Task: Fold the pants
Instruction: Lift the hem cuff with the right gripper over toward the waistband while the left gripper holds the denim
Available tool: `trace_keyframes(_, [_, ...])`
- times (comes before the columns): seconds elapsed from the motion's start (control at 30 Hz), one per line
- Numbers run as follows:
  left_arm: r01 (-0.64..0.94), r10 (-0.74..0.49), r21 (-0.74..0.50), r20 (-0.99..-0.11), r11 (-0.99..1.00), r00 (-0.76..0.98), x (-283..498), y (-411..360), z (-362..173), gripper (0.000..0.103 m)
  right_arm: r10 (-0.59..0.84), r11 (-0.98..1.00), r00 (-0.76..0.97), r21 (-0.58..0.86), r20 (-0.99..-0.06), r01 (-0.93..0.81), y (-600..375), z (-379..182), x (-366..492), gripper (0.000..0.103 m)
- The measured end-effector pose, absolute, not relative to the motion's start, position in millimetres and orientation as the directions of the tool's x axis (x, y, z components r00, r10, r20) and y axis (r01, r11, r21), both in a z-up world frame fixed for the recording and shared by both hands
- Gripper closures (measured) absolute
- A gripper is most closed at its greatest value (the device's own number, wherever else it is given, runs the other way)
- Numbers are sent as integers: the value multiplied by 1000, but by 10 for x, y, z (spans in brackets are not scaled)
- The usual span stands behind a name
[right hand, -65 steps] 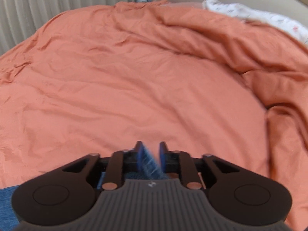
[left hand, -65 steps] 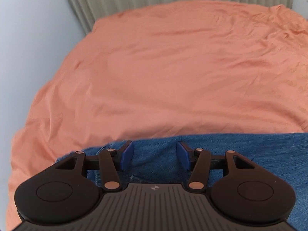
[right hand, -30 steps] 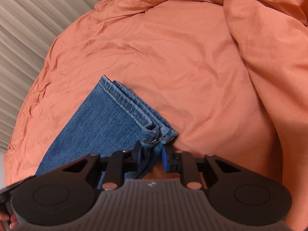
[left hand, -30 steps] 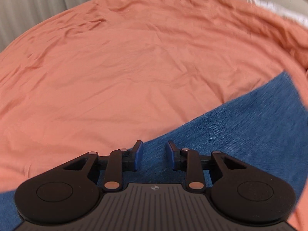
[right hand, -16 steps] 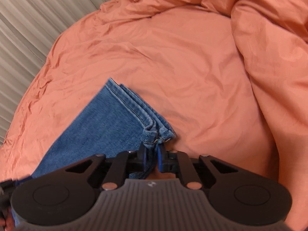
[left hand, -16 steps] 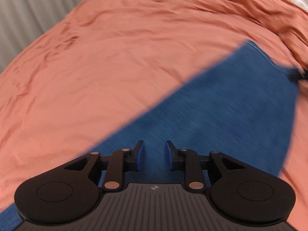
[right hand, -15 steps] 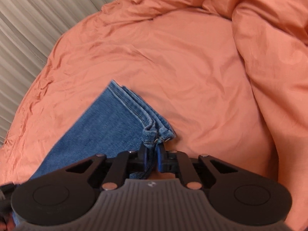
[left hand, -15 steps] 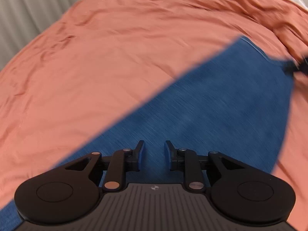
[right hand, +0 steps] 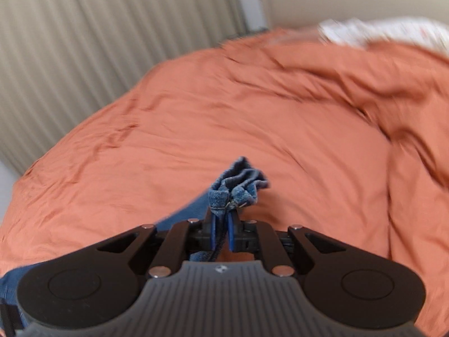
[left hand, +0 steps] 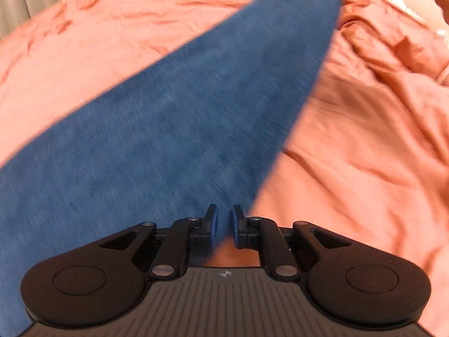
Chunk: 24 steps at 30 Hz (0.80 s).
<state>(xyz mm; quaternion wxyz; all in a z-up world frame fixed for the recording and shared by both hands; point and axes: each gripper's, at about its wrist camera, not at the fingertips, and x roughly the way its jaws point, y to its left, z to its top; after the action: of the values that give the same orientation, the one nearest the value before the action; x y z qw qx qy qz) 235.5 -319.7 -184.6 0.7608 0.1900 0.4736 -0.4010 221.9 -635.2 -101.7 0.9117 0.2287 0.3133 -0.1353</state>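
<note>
Right gripper (right hand: pixel 223 220): clamped on the bunched hem of the jeans (right hand: pixel 238 181), held above the bed.
Left gripper (left hand: pixel 223 224): fingers nearly together on the near edge of the jeans (left hand: pixel 179 112); whether they pinch it, I cannot tell.
Jeans: stretched in a long blue band between both tools, running far-right, blurred.
Bedspread (right hand: pixel 252 118): orange, wrinkled, underneath.
Curtain (right hand: pixel 98 28): beige, pleated, far left.

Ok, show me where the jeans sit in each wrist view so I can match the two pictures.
Left wrist view: the jeans run as a wide blue band from the lower left to the top right.
Right wrist view: the jeans' bunched hem sticks up at centre, clamped in the right tongs.
Shared landmark: the orange bedcover.
</note>
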Motion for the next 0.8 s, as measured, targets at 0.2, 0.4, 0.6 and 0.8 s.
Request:
trace_keyframes(0.2, [751, -445, -65, -837, 657, 317, 2292, -2436, -1359, 81, -49, 958, 834, 211, -550, 196, -5399, -292, 2437, 100])
trace_keyframes(0.4, [604, -392, -46, -800, 796, 455, 2518, -1426, -850, 74, 89, 992, 844, 127, -529, -24, -4171, -6, 2725, 100])
trace_keyframes(0.6, [437, -309, -65, -798, 897, 517, 2619, -579, -783, 71, 265, 962, 755, 217, -599, -166, -3104, -583, 3013, 100])
trace_keyframes(0.8, [331, -328, -176, -809, 927, 487, 2712, -26, -990, 71, 354, 934, 555, 250, -753, -256, -2311, -1618, 3023, 100])
